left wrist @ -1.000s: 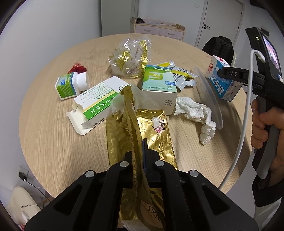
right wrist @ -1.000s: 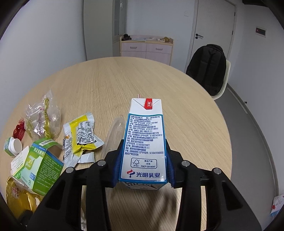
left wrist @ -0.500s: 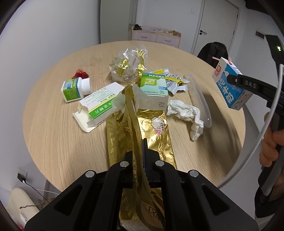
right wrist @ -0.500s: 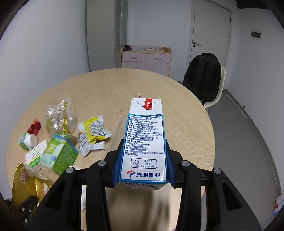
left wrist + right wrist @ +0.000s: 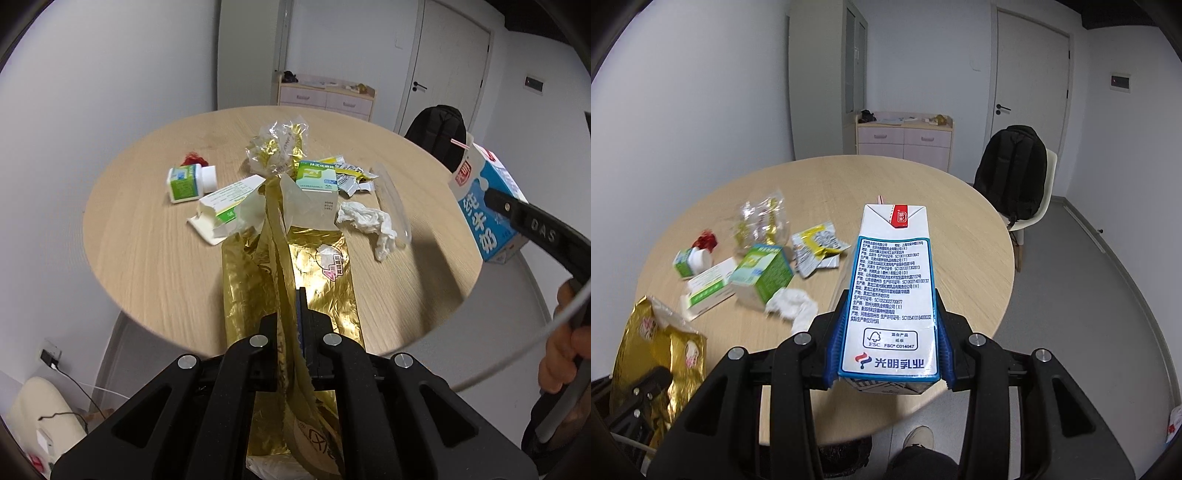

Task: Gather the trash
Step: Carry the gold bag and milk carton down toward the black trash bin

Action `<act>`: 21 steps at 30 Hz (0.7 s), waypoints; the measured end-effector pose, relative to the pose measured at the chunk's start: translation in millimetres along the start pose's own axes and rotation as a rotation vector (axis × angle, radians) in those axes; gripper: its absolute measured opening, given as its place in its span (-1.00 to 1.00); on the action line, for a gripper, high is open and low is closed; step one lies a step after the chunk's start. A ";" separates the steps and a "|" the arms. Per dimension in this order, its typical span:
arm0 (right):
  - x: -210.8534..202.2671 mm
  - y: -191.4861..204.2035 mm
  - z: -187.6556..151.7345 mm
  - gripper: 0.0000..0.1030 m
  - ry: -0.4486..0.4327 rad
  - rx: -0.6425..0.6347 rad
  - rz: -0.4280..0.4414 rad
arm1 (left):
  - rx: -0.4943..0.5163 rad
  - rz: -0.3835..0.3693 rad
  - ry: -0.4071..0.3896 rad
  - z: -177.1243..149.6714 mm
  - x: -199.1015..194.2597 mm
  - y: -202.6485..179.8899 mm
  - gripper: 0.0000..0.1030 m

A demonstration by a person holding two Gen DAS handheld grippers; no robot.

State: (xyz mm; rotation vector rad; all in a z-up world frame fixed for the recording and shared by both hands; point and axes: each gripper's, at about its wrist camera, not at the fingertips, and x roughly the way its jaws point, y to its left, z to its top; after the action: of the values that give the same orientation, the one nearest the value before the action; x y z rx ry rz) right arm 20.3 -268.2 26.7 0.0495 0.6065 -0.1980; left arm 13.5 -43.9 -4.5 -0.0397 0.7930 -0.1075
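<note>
My left gripper (image 5: 291, 314) is shut on the rim of a gold foil bag (image 5: 321, 280) and holds it up over the near edge of the round wooden table (image 5: 147, 251). The bag also shows in the right wrist view (image 5: 657, 354). My right gripper (image 5: 888, 350) is shut on a blue and white milk carton (image 5: 892, 288), held in the air off the table's right side. The carton also shows in the left wrist view (image 5: 487, 206). On the table lie a green box (image 5: 317, 181), a white and green box (image 5: 225, 206), a pill bottle (image 5: 186, 182), a crumpled tissue (image 5: 369, 221) and wrappers (image 5: 277, 147).
A chair with a black backpack (image 5: 1012, 173) stands beyond the table on the right. A pink dresser (image 5: 905, 136) stands against the far wall by a door. A clear plastic piece (image 5: 391, 199) lies near the tissue. My shoe (image 5: 918, 439) shows below.
Both grippers have risen and pulled back from the table, so the table looks smaller. The gold bag and the milk carton stay held.
</note>
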 end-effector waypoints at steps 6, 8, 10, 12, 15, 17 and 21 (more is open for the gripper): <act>-32.6 6.5 -29.5 -0.25 -0.027 -0.014 0.015 | -0.007 0.006 -0.026 -20.9 -20.8 3.9 -0.99; -41.6 9.3 -41.2 -0.25 -0.027 -0.014 0.029 | -0.010 0.010 -0.031 -29.1 -26.5 5.9 -0.99; -48.0 12.5 -52.0 -0.25 -0.026 -0.017 0.036 | -0.009 0.012 -0.032 -35.2 -29.1 7.3 -0.99; -54.0 16.1 -64.0 -0.25 -0.022 -0.018 0.044 | -0.012 0.015 -0.034 -42.7 -32.7 9.6 -0.99; -62.1 20.9 -83.1 -0.25 -0.011 -0.020 0.057 | -0.015 0.022 -0.035 -54.2 -37.7 13.4 -0.99; -67.4 24.3 -95.1 -0.25 -0.005 -0.022 0.063 | -0.016 0.025 -0.035 -60.3 -40.2 15.7 -0.99; -78.2 31.5 -115.6 -0.25 -0.001 -0.039 0.064 | -0.013 0.030 -0.037 -72.7 -45.2 14.8 -0.99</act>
State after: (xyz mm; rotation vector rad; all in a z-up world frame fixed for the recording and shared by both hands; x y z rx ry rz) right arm -101.1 -211.9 -24.0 0.0313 0.6066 -0.1244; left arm -68.6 -23.9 -24.6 -0.0424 0.7571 -0.0730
